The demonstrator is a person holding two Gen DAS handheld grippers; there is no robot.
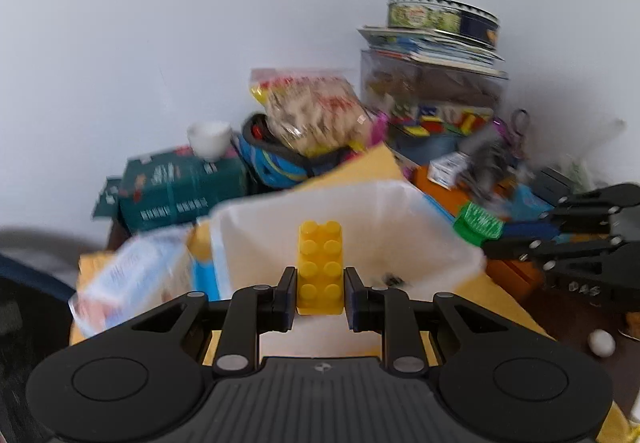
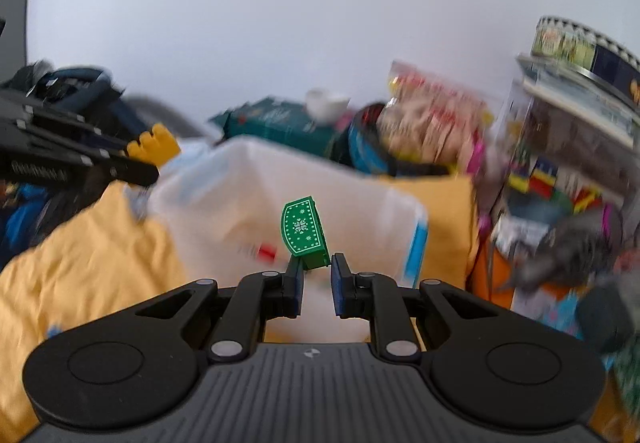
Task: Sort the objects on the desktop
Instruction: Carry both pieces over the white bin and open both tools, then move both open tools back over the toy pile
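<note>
My left gripper [image 1: 320,289] is shut on a yellow toy brick [image 1: 320,267] and holds it over a translucent white bin [image 1: 256,231]. My right gripper [image 2: 316,277] is shut on a green block with a white snowflake pattern [image 2: 302,231], gripped by its lower end, above the same bin [image 2: 208,203]. In the left wrist view the right gripper [image 1: 500,235] comes in from the right with the green block [image 1: 478,223]. In the right wrist view the left gripper [image 2: 132,159] shows at left with the yellow brick [image 2: 154,145]. A small red piece [image 2: 267,251] lies inside the bin.
A yellow cloth [image 2: 80,255] lies under the bin. Behind it are a teal box [image 1: 176,187] with a white cup [image 1: 209,139], a snack bag [image 1: 316,111], and a clear box of bricks [image 1: 432,99] under books and a round tin [image 1: 440,17]. A white ball [image 1: 601,343] lies at right.
</note>
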